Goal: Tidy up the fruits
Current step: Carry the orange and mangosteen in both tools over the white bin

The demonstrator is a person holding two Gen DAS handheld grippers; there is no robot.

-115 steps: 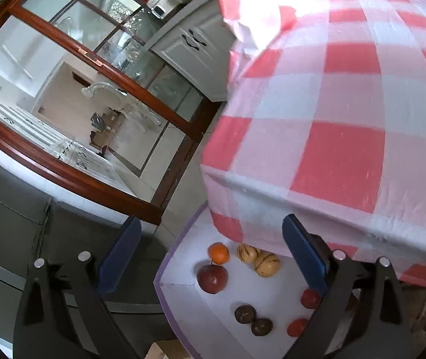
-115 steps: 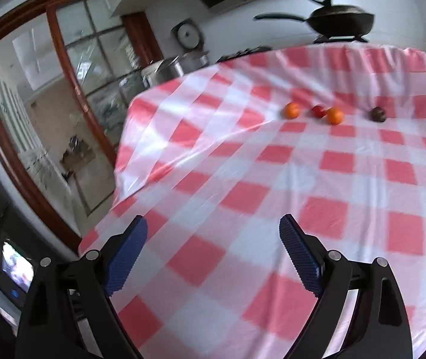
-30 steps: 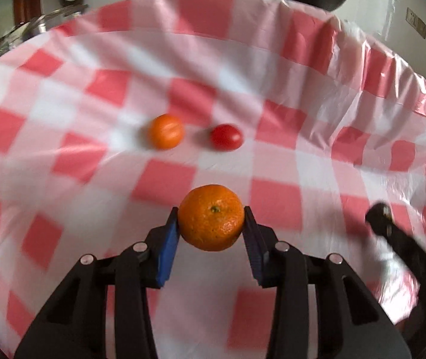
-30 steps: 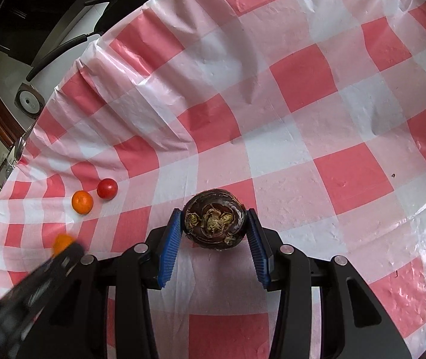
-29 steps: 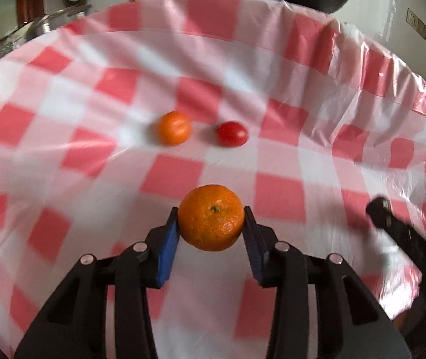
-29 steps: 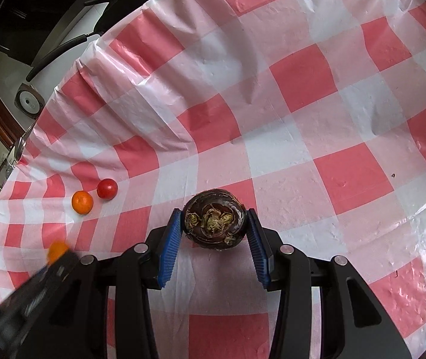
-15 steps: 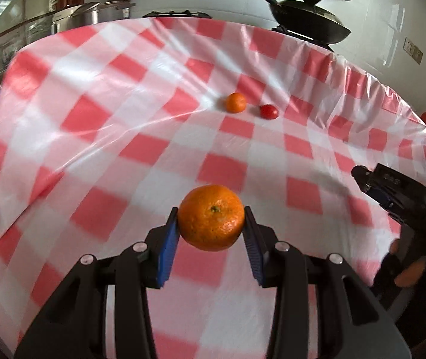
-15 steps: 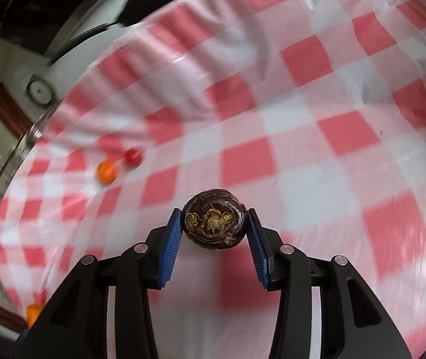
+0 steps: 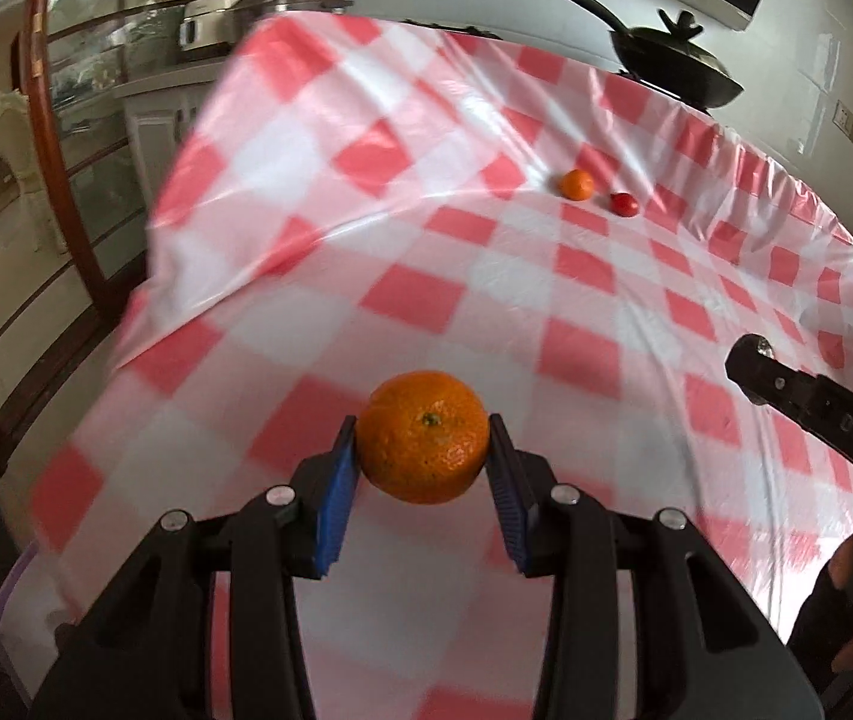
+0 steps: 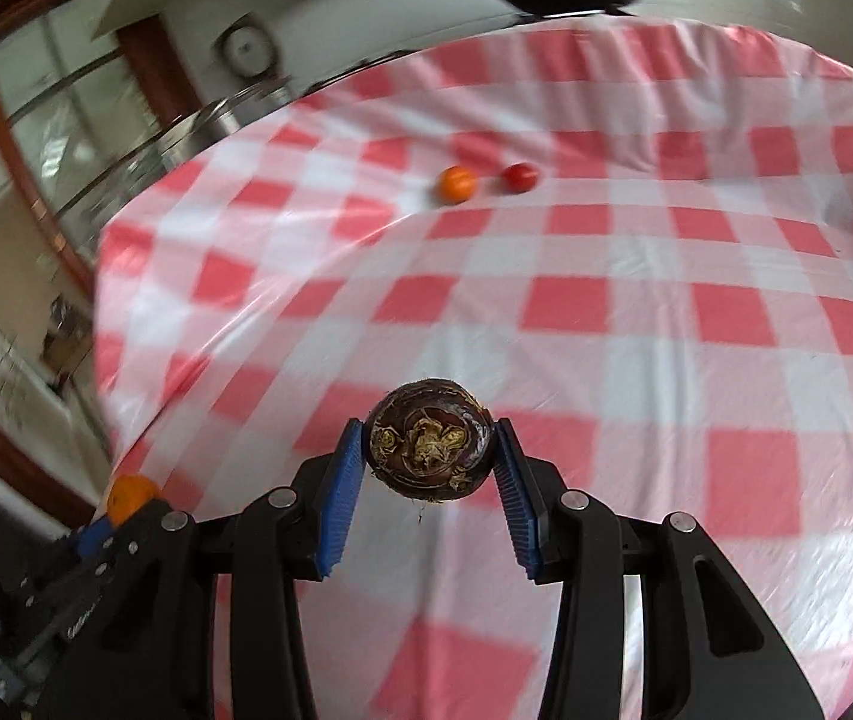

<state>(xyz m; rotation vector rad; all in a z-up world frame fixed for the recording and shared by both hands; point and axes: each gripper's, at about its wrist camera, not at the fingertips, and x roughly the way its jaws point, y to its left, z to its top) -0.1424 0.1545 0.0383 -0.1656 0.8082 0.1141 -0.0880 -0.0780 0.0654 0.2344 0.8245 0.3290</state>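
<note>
My left gripper (image 9: 423, 477) is shut on an orange (image 9: 423, 437), held above the red-and-white checked tablecloth (image 9: 486, 276). My right gripper (image 10: 429, 483) is shut on a dark brown round fruit (image 10: 429, 447) with a dried calyx facing the camera. Far across the table lie a small orange (image 9: 577, 185) and a red tomato (image 9: 625, 204), side by side; the right wrist view shows the same small orange (image 10: 458, 183) and tomato (image 10: 520, 175). In the right wrist view the left gripper with its orange (image 10: 129, 495) sits at the lower left edge.
A black pan with lid (image 9: 675, 63) stands behind the table's far edge. A silver cooker (image 9: 234, 18) and a wood-framed glass door (image 9: 66, 138) are at the left. The table's left edge (image 9: 150, 276) drops off. The right gripper's body (image 9: 816, 414) crosses the right side.
Both grippers have pulled back from the far fruits toward the table's near left corner, each still holding its fruit. The small orange and tomato now look much farther away.
</note>
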